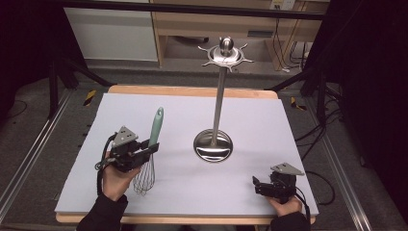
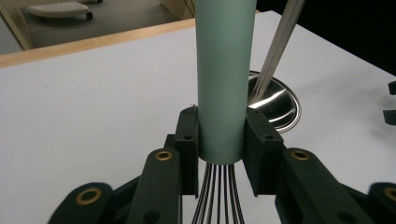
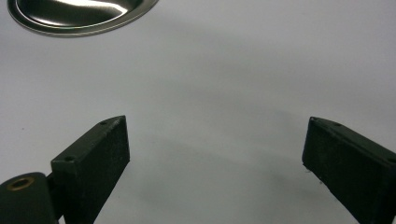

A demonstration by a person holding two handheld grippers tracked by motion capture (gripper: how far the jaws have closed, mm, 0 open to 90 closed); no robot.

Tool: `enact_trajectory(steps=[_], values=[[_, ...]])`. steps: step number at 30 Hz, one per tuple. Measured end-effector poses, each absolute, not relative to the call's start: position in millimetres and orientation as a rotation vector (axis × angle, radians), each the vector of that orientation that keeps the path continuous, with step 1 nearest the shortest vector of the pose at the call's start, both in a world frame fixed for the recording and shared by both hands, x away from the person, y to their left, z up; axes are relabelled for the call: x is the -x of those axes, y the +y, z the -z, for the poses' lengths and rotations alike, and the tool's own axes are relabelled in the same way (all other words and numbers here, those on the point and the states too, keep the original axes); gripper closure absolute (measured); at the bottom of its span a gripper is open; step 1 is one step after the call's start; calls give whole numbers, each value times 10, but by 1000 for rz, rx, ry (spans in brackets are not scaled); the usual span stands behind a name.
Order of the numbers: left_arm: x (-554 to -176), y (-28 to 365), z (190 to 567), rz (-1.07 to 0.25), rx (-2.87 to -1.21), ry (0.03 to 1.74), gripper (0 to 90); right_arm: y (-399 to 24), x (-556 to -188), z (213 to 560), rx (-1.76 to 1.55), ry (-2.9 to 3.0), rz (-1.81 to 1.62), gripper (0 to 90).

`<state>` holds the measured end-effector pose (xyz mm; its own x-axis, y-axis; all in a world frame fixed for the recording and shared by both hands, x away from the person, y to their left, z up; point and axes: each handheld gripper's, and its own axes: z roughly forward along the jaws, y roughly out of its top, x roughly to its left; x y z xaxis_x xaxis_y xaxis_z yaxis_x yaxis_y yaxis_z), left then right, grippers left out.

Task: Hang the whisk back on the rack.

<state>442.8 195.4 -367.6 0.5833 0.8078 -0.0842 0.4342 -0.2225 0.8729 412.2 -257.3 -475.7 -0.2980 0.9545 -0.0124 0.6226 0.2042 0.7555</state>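
Whisk clamped in left gripper, right gripper idle and wide

Whisk with mint-green cylindrical handle and steel wire loops lying on white table sheet, left of centre, handle pointing away from person, wire cage toward near edge. Left gripper closed on handle right where wires leave it; in left gripper view, black pads pressed flat against both sides of green handle, wires fanning out below the grip. Left hand behind gripper, dark sleeve coming in from bottom edge.

Polished steel utensil stand, round dished base with tall thin pole, upright near table centre, right of whisk and apart from it. Top of pole carrying round hub with short radial hook arms and ball knob; hooks bare. Same base and pole visible just beyond handle in left gripper view.

Right gripper resting low at near-right corner of sheet, jaws spread wide, nothing between them. Right gripper view: two black pads far apart over bare white surface, rim of steel base at top left. Right hand behind it at table edge. Well apart from whisk and stand.

Wooden table edge showing beyond far side of sheet.
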Motion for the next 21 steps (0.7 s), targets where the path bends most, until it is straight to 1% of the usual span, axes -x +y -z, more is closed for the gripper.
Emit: enact_trajectory(steps=[10, 21], values=[[-4362, 1948, 3581, -514, -1806, 968, 688, -2569, -4125, 4761, -1468, 1993, -897, 80], [-4318, 1847, 3429, -527, -1775, 915, 687, -2588, -4134, 4770, -1463, 1998, -897, 78]])
